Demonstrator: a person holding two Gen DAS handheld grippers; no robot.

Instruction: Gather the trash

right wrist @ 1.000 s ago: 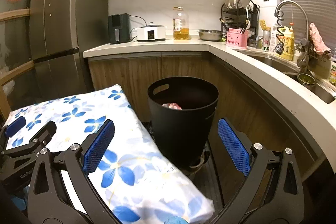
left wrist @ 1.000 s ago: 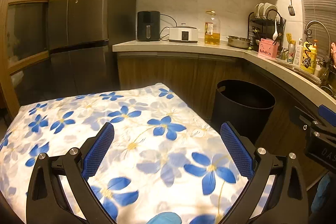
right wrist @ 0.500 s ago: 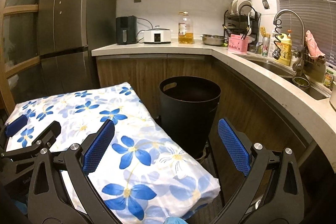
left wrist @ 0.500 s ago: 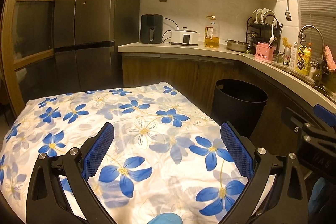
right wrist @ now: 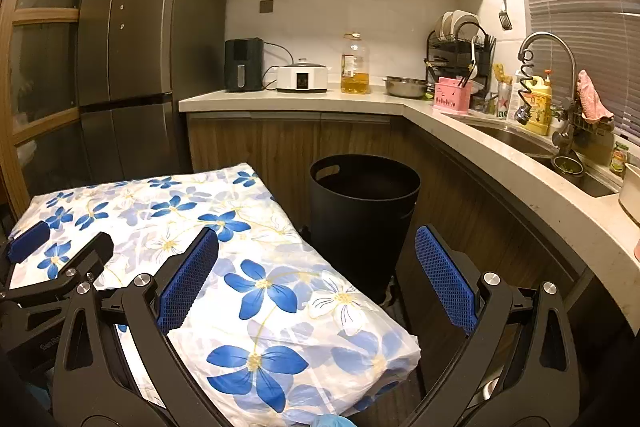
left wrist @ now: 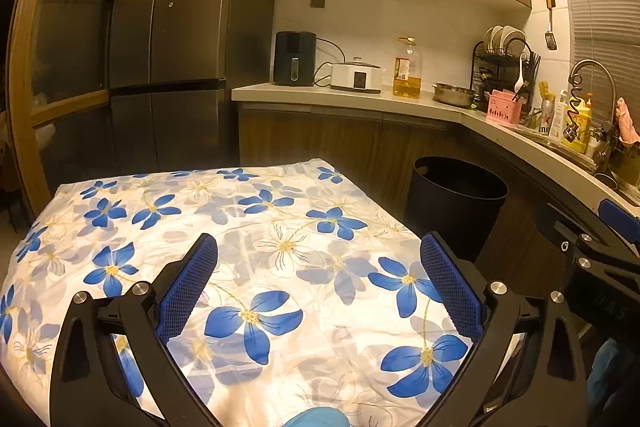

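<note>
A black round trash bin (right wrist: pixel 364 215) stands on the floor against the wooden cabinets; it also shows in the left wrist view (left wrist: pixel 454 205). Its inside is dark and hidden from here. A table with a white cloth printed with blue flowers (left wrist: pixel 256 251) lies in front of me; it also shows in the right wrist view (right wrist: pixel 256 267). No trash shows on the cloth. My left gripper (left wrist: pixel 318 283) is open and empty above the cloth. My right gripper (right wrist: pixel 316 279) is open and empty above the table's right edge, short of the bin.
A dark fridge (left wrist: pixel 172 39) stands at the left. The L-shaped counter (right wrist: pixel 500 155) carries an air fryer (right wrist: pixel 243 65), a white cooker (right wrist: pixel 302 78), an oil bottle (right wrist: pixel 354 65), a dish rack (right wrist: pixel 460 55) and a sink with a tap (right wrist: pixel 548 67). The left gripper's body (right wrist: pixel 52 267) shows at lower left.
Both grippers have drawn back and risen, so the table and bin look farther and lower. The pink item seen inside the bin one second ago is out of sight. Both stay open.
</note>
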